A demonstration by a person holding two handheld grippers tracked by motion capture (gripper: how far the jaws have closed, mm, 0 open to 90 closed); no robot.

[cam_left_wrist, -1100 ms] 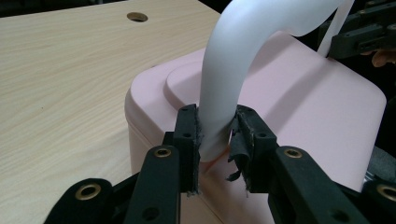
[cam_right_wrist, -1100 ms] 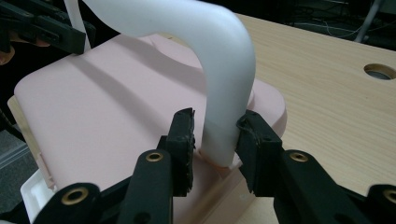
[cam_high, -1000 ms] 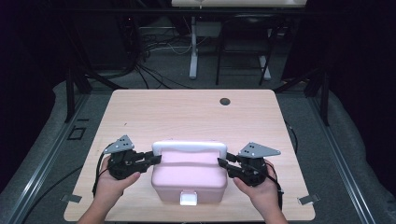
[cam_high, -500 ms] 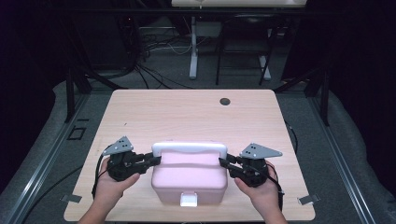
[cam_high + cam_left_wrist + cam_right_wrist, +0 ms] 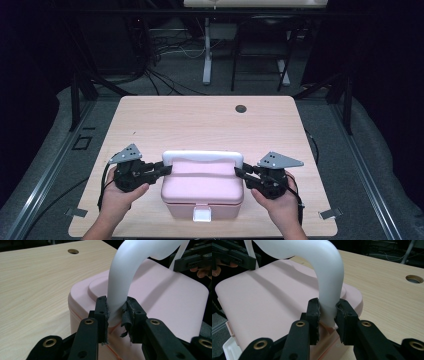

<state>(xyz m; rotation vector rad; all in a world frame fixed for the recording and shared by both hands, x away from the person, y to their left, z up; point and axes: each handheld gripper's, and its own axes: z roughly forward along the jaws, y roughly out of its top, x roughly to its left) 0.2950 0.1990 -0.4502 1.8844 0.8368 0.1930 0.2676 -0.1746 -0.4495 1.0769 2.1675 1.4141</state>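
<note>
My left gripper (image 5: 115,312) and right gripper (image 5: 327,311) both clamped on white handle (image 5: 202,156); pink box (image 5: 202,192) on table (image 5: 200,120), lift not yet done.

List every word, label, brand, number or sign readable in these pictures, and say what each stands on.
None: no readable text anywhere.
The pink box, its white handle and its white latch are plain.
The wooden table bears no label.
The left gripper and right gripper show bare screws, no markings.
</note>
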